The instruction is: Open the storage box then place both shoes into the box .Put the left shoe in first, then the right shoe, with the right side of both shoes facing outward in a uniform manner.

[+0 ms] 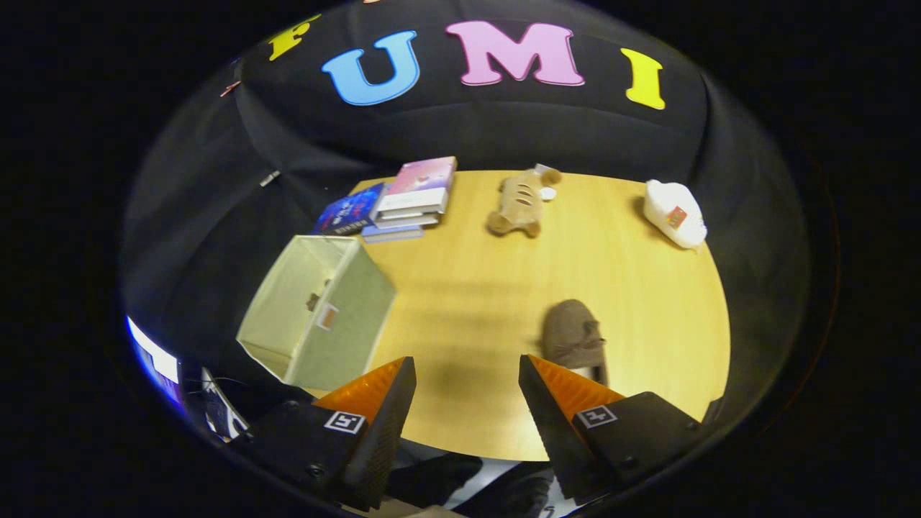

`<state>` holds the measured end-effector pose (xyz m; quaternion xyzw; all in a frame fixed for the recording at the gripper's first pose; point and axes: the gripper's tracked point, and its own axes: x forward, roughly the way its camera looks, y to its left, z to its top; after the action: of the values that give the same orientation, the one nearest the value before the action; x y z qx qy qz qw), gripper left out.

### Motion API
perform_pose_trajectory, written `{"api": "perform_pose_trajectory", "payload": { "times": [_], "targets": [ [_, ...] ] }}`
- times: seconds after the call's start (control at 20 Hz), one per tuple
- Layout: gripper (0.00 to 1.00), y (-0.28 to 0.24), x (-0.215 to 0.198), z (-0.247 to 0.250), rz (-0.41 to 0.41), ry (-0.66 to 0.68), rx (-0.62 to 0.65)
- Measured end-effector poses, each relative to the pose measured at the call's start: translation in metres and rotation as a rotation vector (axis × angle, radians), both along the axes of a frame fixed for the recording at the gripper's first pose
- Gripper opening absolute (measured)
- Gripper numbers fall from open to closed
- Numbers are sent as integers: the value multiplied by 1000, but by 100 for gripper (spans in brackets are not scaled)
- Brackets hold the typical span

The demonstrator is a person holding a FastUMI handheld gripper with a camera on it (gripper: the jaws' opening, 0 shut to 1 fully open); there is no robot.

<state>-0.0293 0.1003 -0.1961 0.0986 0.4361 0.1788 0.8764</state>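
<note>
Box at table left edge, books behind it at far left corner; toy far middle, bag far right; shoe just ahead of the spread fingers of the gripper

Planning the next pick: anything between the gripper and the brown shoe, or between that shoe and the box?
Nothing visible. The gripper is open; the brown shoe lies just beyond its right finger. Bare table separates the shoe from the storage box, already open.

On the far part of the wooden table lay a stack of books, a tan plush toy, and, well apart, a white bag.
</note>
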Motion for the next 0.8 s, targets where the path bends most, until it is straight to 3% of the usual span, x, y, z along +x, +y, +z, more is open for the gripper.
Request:
{"api": "perform_pose_trajectory", "payload": {
  "times": [0.3, 0.65, 0.8],
  "targets": [
    [90, -104, -5, -91, -46, 53, -175],
    [88, -96, 28, -167, -33, 125, -141],
    [81, -88, 51, -179, -30, 110, -142]
  ]
}}
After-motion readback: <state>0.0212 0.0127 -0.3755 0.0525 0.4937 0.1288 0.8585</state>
